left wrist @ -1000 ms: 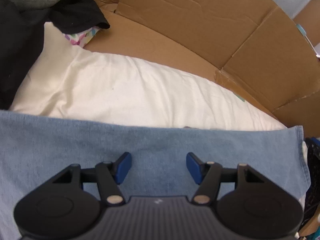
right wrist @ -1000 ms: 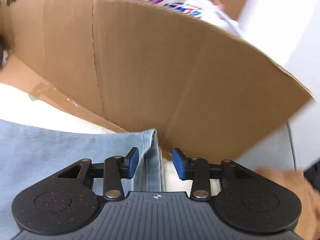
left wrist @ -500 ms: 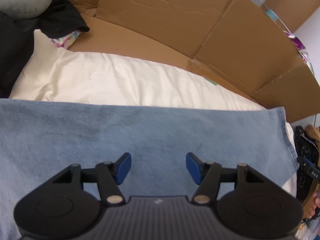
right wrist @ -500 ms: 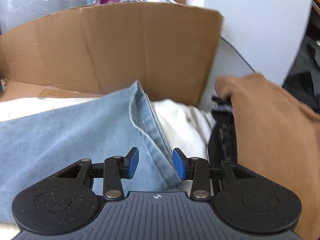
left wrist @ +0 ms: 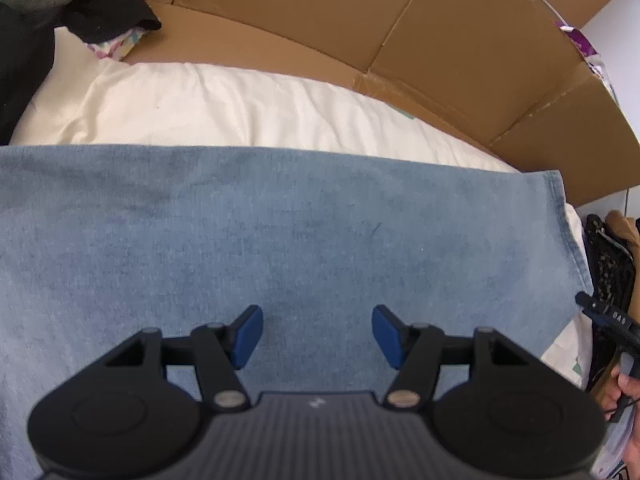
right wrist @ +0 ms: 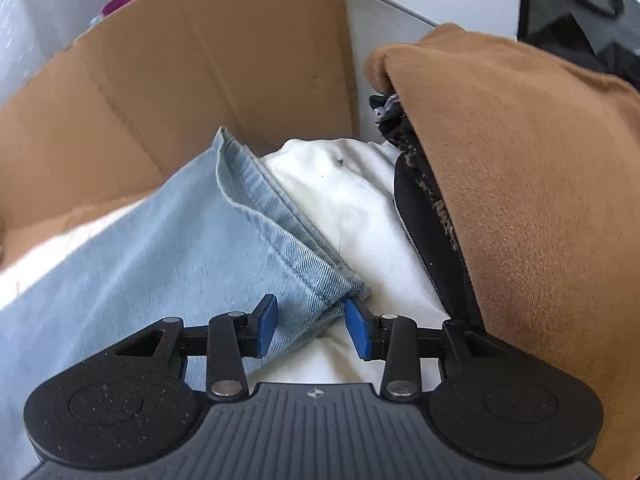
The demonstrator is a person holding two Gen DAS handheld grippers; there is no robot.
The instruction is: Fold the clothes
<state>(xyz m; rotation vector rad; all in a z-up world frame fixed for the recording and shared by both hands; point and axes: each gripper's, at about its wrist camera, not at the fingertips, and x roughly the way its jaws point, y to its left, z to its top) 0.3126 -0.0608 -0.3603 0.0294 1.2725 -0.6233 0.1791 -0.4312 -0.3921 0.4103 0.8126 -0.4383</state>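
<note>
Light blue jeans [left wrist: 280, 240] lie spread flat on a cream sheet [left wrist: 224, 108]. My left gripper [left wrist: 318, 336] hovers over the middle of the denim, fingers wide apart and nothing between them. The leg's hem [left wrist: 568, 240] runs down the right side of that view. In the right wrist view the stitched hem [right wrist: 288, 224] slants down to a corner right in front of my right gripper [right wrist: 312, 326]. This gripper is open; the denim corner lies between the pads without being pressed. The right gripper's body [left wrist: 612, 320] and a hand [left wrist: 630, 392] show at the far right of the left wrist view.
A cardboard wall [left wrist: 440, 40] curves behind the sheet. A brown garment [right wrist: 520, 200] over a black patterned one [right wrist: 432, 216] is piled right of the hem. Dark clothes [left wrist: 24, 40] lie at the far left. A black bag [right wrist: 580, 12] stands behind.
The left gripper slid along the jeans, bringing the hem edge further into view. The right gripper rolled and moved from the cardboard wall down to the hem corner; the brown garment came into view.
</note>
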